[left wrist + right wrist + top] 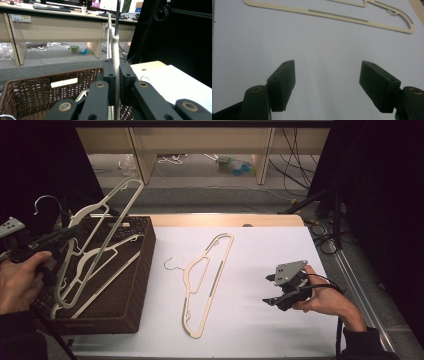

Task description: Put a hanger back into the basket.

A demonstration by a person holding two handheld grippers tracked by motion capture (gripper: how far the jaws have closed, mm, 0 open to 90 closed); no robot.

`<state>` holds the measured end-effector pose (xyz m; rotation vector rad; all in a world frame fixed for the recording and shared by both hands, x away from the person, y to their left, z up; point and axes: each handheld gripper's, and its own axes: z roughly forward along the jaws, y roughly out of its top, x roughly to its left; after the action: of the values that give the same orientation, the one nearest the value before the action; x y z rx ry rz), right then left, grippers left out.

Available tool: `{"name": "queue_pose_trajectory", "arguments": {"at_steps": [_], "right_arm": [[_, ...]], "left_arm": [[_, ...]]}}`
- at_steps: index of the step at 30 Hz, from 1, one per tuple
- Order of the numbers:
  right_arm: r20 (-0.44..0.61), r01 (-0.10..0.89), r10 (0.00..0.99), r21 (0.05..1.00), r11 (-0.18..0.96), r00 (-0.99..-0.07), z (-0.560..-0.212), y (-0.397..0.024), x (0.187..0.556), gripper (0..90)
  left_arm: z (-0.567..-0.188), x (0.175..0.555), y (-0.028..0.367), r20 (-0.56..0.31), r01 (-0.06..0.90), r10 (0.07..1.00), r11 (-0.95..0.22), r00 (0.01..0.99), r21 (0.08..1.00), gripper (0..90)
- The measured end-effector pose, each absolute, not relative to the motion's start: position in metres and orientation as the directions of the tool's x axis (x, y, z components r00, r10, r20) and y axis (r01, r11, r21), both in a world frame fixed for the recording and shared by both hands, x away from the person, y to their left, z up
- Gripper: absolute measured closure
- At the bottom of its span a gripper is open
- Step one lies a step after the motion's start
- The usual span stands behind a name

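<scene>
Hanger number one (95, 227), a cream one, is pinched tight in the left gripper (67, 234). In the left gripper view the jaws squeeze its thin edge (115, 65). It hangs tilted over the brown basket (142, 270) at the left of the table, and its top sticks up past the basket's far edge. More hangers (107, 265) lie inside the basket. The right gripper (272, 290) rests low over the white sheet (260, 250), jaws wide apart with nothing between them. Farther out on the sheet, between basket and right gripper, lies another cream hanger (207, 280), flat and alone.
</scene>
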<state>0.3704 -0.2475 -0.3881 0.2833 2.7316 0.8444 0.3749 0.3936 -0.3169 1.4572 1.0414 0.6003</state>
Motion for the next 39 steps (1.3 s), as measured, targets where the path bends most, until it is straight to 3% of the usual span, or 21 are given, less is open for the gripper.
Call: {"name": "queue_pose_trajectory", "arguments": {"at_steps": [14, 32, 39], "right_arm": [[-0.19, 0.111, 0.264, 0.574, 0.811, -0.946, -0.391, -0.25, 0.37, 29.3], [-0.18, 0.119, 0.261, 0.561, 0.819, -0.948, -0.395, -0.25, 0.37, 28.3], [-0.183, 0.115, 0.256, 0.556, 0.823, -0.949, -0.396, -0.248, 0.37, 28.2]], "left_arm": [[-0.338, 0.375, 0.42, -0.162, 0.303, 0.836, -0.005, 0.524, 0.953, 85.7], [-0.375, 0.387, 0.43, -0.266, 0.507, 0.813, -0.041, 0.518, 0.861, 84.6], [-0.393, 0.403, 0.42, -0.26, 0.587, 0.856, -0.06, 0.446, 0.807, 83.1]]}}
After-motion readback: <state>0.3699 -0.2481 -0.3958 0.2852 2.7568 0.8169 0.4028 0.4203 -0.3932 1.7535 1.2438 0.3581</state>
